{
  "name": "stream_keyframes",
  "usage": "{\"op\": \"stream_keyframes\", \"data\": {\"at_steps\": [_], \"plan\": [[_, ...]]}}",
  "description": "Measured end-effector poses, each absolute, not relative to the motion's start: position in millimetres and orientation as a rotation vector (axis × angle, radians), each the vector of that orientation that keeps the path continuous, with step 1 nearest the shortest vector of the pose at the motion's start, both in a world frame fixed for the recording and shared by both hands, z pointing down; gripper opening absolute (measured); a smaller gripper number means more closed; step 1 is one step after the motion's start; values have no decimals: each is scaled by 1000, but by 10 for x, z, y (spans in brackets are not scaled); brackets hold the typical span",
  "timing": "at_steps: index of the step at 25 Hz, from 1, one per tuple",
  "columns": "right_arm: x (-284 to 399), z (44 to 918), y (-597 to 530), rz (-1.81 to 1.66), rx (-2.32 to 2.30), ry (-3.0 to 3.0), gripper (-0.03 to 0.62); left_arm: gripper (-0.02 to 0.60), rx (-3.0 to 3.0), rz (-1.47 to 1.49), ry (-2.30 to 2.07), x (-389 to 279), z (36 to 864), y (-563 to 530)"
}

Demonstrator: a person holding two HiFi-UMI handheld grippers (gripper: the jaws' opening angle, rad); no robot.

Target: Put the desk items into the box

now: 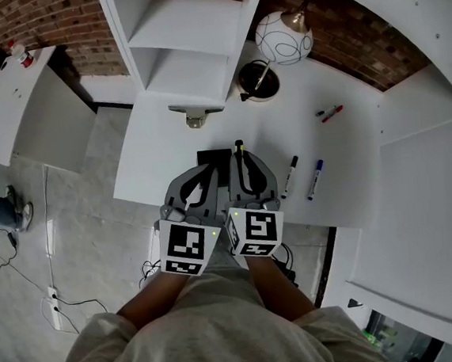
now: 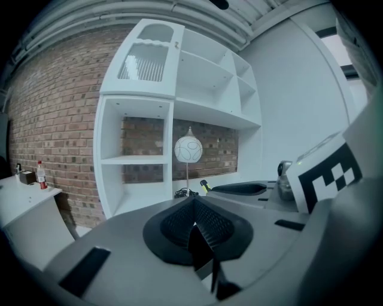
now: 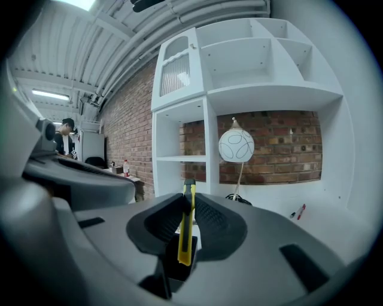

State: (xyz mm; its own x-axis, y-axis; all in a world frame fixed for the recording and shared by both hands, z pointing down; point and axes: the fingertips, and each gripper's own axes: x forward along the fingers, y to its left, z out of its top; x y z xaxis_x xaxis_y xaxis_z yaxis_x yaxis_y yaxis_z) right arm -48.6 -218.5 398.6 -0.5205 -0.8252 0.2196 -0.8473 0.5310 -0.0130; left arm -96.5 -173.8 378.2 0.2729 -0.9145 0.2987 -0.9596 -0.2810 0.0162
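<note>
My right gripper (image 3: 187, 206) is shut on a yellow utility knife (image 3: 186, 233), which stands on edge between the pads with its dark tip poking out past them (image 1: 238, 145). My left gripper (image 2: 194, 209) is beside it on the left, jaws shut with nothing between them. Both are held close together over the front edge of the white desk (image 1: 168, 154). A dark box-like object (image 1: 213, 157) lies just beyond the jaws, mostly hidden by them. A black marker (image 1: 290, 176), a blue marker (image 1: 315, 179) and a red marker (image 1: 332, 113) lie on the desk to the right.
A round white lamp (image 1: 284, 37) with a dark round base (image 1: 258, 81) stands at the back of the desk. A white shelf unit (image 1: 185, 45) rises at the back left. A second white table (image 1: 7, 94) stands far left, with cables on the floor (image 1: 28, 275).
</note>
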Motion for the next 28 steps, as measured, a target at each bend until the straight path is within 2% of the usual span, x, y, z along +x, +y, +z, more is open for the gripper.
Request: {"op": "stream_keyframes", "data": {"at_steps": [17,28], "plan": [[-933,4515,-2240,195,1211,-2540,74,5,2229,394,-1810,-1280,4026,-1750],[-1158,4832,-2112,119,848,-2384,74,5,2188,395,-1832,-1372,4111,-1786]]}}
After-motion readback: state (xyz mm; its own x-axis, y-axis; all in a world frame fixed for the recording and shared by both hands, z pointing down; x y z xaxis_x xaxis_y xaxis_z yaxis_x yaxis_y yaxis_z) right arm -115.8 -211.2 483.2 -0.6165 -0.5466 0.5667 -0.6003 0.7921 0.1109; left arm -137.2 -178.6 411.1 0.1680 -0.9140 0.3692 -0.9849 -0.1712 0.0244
